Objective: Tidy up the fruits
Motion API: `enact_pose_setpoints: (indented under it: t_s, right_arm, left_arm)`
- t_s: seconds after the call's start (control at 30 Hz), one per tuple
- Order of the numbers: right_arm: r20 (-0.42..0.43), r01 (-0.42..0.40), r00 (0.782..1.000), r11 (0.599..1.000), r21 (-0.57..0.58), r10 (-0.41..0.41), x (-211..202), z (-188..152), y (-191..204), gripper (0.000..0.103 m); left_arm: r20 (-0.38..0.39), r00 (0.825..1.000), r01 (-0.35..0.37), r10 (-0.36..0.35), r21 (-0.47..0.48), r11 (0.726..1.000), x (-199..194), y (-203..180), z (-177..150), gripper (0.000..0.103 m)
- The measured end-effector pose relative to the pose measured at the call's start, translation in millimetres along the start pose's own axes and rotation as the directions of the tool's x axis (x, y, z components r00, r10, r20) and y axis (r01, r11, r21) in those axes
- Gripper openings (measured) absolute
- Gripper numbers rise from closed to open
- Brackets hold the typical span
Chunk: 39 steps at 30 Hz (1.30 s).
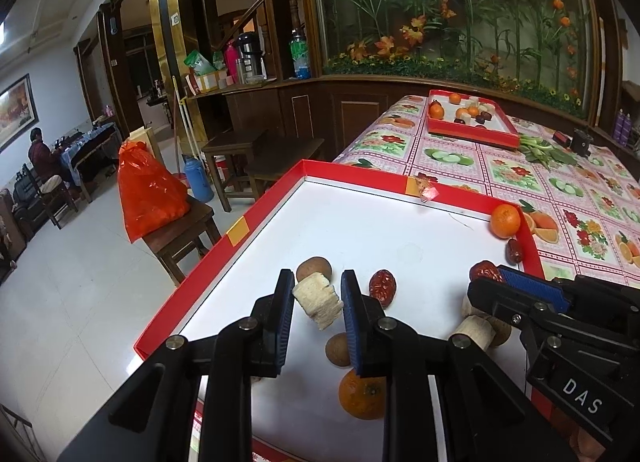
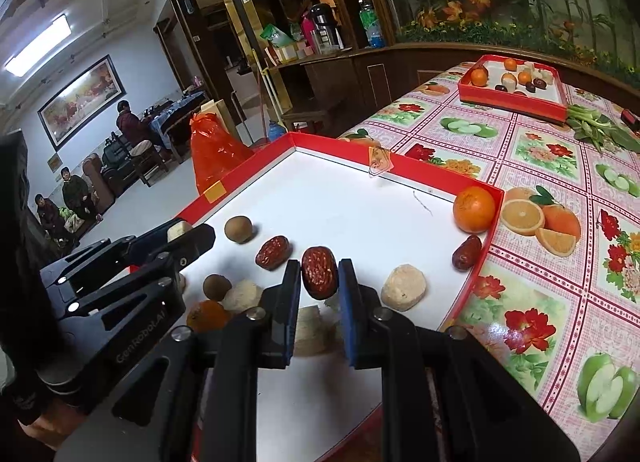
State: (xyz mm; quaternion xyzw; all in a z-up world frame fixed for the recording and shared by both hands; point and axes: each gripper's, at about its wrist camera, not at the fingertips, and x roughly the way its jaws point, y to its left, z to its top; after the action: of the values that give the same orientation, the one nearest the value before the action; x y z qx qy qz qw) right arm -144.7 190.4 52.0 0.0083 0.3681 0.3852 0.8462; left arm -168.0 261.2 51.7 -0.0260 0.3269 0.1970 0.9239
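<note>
A red-rimmed white tray (image 1: 352,170) (image 2: 332,142) holds loose fruit. My left gripper (image 1: 317,278) (image 2: 188,234) is shut on a pale beige chunk (image 1: 318,302) (image 2: 179,229) over the tray's near left part. My right gripper (image 2: 320,265) (image 1: 500,282) is shut on a wrinkled red date (image 2: 319,272) (image 1: 485,271) to the right of it. In the tray lie a brown round fruit (image 1: 314,266), another red date (image 1: 383,286) (image 2: 273,252), a mandarin (image 1: 362,394), and in the far right corner an orange (image 2: 475,209) beside a dark date (image 2: 466,253).
A second red tray (image 1: 472,134) (image 2: 512,102) with fruit stands far back on the floral tablecloth, with green leaves (image 1: 540,150) beside it. Left of the table are the floor, wooden stools and an orange plastic bag (image 1: 148,193). People sit in the far room.
</note>
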Motion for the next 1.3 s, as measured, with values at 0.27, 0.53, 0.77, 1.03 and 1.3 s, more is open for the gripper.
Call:
enact_pose_setpoints:
  t_s: [0.27, 0.53, 0.77, 1.03, 1.3]
  right_arm:
    - [0.06, -0.006, 0.998, 0.999, 0.045, 0.003, -15.1, 4.5, -8.0, 0.037]
    - [0.078, -0.003, 0.997, 0.999, 0.051, -0.001, -24.0, 4.1, -9.1, 0.037]
    - [0.102, 0.022, 0.994, 0.998, 0.065, -0.029, -47.4, -4.8, -9.1, 0.037]
    - [0.183, 0.068, 0.98, 0.996, 0.052, -0.077, -102.6, -4.0, 1.9, 0.05]
    - [0.335, 0.092, 0.937, 0.995, 0.038, -0.099, -169.2, -6.9, 25.4, 0.099]
  left_arm:
    - [0.027, 0.999, -0.017, 0.018, -0.019, 1.0, -8.0, -1.4, 5.5, 0.068]
    - [0.048, 0.998, -0.027, 0.029, -0.045, 0.999, -21.6, -1.8, 11.4, 0.08]
    - [0.046, 0.998, -0.047, 0.05, -0.063, 0.997, -37.0, -3.1, 14.6, 0.083]
    - [0.057, 0.995, -0.08, 0.085, -0.086, 0.993, -67.7, -5.8, 16.9, 0.096]
    - [0.127, 0.983, -0.12, 0.133, -0.103, 0.987, -109.3, -7.3, 18.7, 0.103]
